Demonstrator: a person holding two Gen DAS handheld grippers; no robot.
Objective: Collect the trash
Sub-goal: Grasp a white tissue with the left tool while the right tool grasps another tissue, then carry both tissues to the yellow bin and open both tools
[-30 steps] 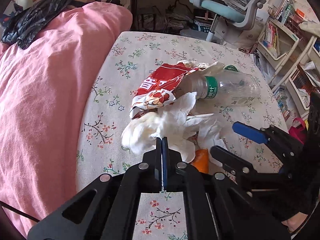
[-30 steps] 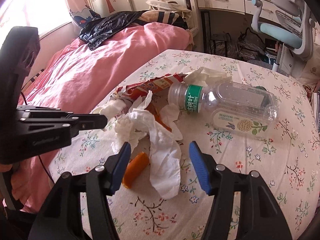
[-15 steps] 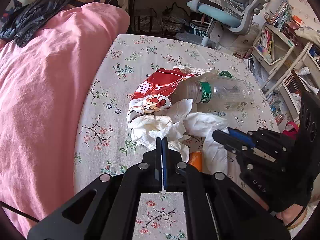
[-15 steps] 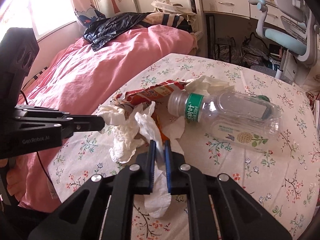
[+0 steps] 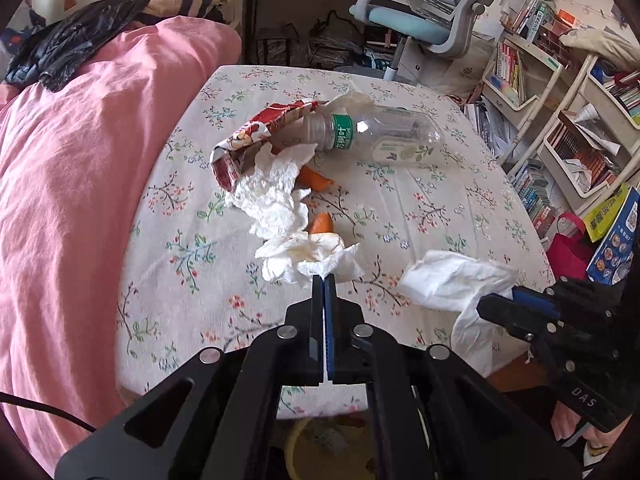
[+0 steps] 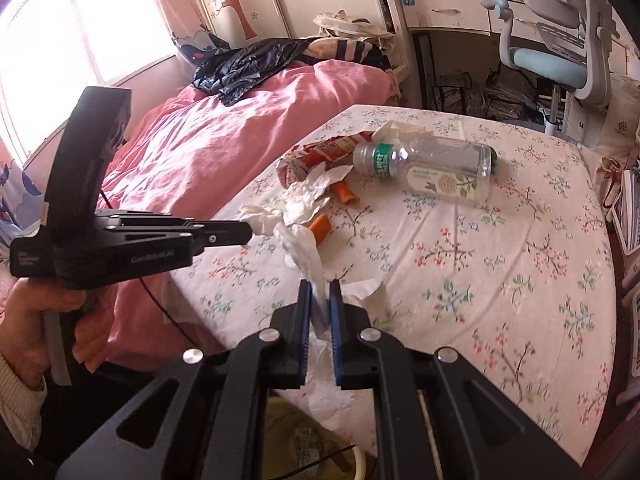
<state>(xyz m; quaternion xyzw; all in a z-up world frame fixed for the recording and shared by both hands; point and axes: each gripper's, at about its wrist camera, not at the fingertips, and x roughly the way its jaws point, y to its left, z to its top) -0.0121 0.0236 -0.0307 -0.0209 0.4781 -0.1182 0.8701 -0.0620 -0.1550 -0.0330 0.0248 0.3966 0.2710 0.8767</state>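
Trash lies on a table with a floral cloth (image 5: 440, 216): a clear plastic bottle (image 5: 384, 136) on its side, a red snack wrapper (image 5: 256, 140), a loose tissue (image 5: 272, 192) and two orange scraps (image 5: 320, 222). My left gripper (image 5: 324, 278) is shut on a crumpled white tissue (image 5: 308, 254) near the table's front edge. My right gripper (image 6: 320, 292) is shut on another white tissue (image 6: 308, 256), which hangs past the edge. In the left wrist view the right gripper (image 5: 496, 304) holds that tissue (image 5: 456, 280) at the right. The bottle (image 6: 432, 168) and wrapper (image 6: 324, 152) lie farther back.
A bed with a pink cover (image 5: 80, 160) borders the table on the left. An office chair (image 5: 424, 20) stands beyond the table and bookshelves (image 5: 560, 100) line the right. A yellow-rimmed container (image 5: 292, 440) shows below the table's front edge.
The right gripper closed on a tissue. Both grippers then pulled back toward the table's front edge, each drawing its tissue away from the pile.
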